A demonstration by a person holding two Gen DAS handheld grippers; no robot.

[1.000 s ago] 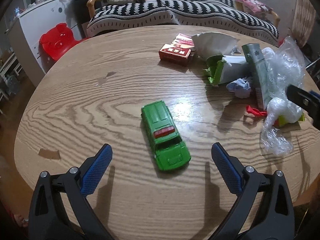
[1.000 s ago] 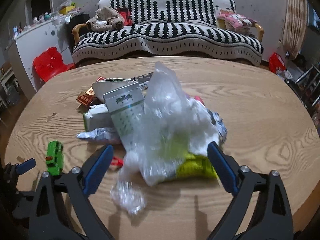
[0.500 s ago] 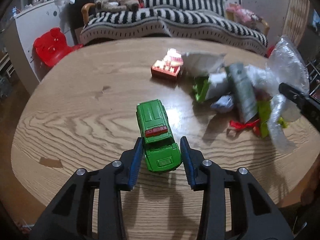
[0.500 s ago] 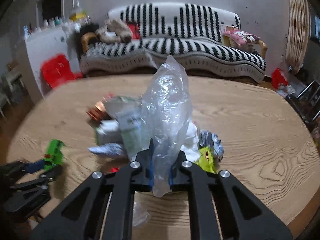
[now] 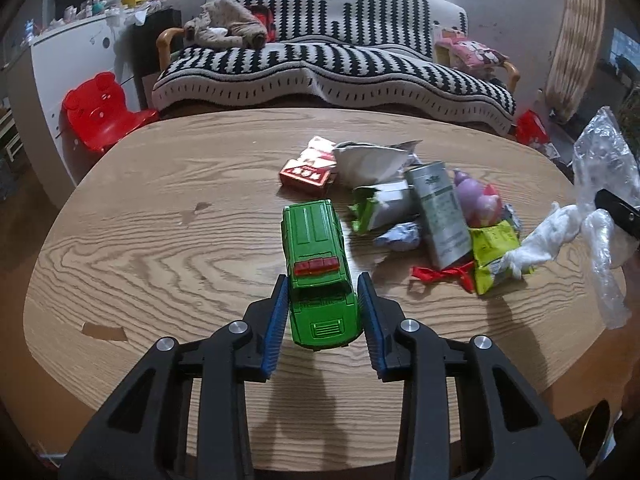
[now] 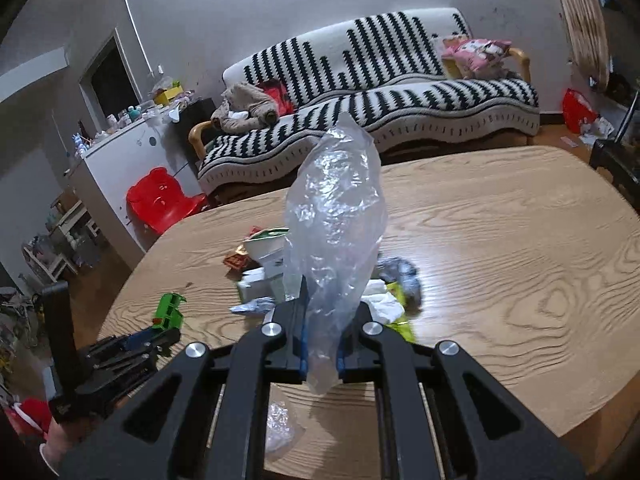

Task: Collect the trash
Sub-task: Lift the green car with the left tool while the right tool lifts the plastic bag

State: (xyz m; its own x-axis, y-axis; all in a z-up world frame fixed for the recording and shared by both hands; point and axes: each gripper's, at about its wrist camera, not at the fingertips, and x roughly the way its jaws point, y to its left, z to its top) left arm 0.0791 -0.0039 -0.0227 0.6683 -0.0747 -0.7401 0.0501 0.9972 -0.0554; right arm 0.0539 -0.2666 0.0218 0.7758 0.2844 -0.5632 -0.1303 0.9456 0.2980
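Observation:
A green toy car (image 5: 316, 256) sits between the blue pads of my left gripper (image 5: 322, 280). The jaws are closing and press on both its sides, holding it just above the wooden table (image 5: 160, 248). My right gripper (image 6: 324, 320) is shut on a clear plastic bag (image 6: 336, 208), which stands up from the jaws, clear of the table. Under and behind it lies the trash pile: a red box (image 5: 306, 174), a white pouch (image 5: 372, 160), a grey-green carton (image 5: 440, 212), a yellow-green wrapper (image 5: 496, 252) and a red ribbon (image 5: 436, 272).
A crumpled bit of clear plastic (image 6: 280, 428) lies near the table's front edge. Behind the table stands a black-and-white striped sofa (image 5: 328, 68), with a red child's chair (image 5: 100, 112) and a white cabinet (image 5: 72, 64) to the left.
My left jaws closed round the green car and raised it. My right jaws shut on the plastic bag and lifted it up off the pile.

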